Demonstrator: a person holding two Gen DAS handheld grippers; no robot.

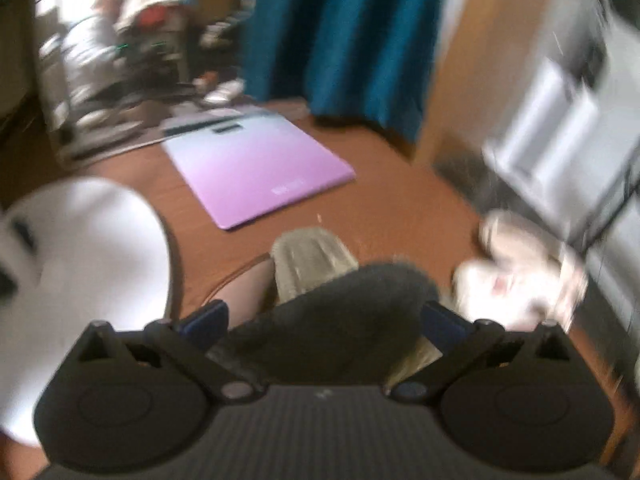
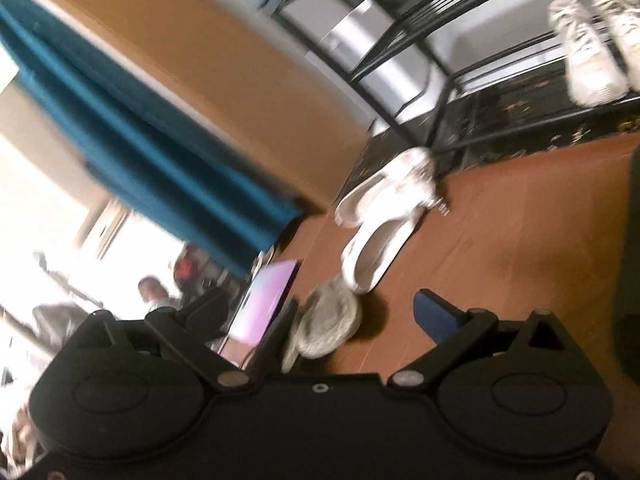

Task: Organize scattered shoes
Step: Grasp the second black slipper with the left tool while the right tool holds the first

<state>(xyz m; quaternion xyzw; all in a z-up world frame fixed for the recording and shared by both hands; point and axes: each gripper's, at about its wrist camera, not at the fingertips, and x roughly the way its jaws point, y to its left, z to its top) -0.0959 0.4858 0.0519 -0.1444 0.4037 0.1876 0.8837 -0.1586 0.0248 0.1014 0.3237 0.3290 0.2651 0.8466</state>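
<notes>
Although both views are blurred, a dark grey fuzzy slipper (image 1: 344, 320) can be made out between the fingers of the left gripper (image 1: 324, 320), its tan sole turned upward and its blue pads (image 1: 208, 318) set fairly wide on either side; whether they press it cannot be told. One pair of white slide sandals (image 2: 384, 216) lies on the brown wooden floor (image 2: 520, 240), beside the foot of a black metal shoe rack (image 2: 440, 112). One pair of white sneakers (image 2: 592, 44), two shoes, sits on a rack shelf. One more greyish slipper (image 2: 328, 320) lies on the floor just ahead of the right gripper (image 2: 320, 312), whose fingers are spread wide with nothing between them. One pink bathroom scale (image 1: 256, 168) lies flat on the floor; its small white marking is too blurred to read. One teal curtain (image 1: 344, 32) hangs beyond it, and one seated person (image 1: 100, 28) shows far off. A large white shape (image 1: 80, 260) at the left cannot be identified.
</notes>
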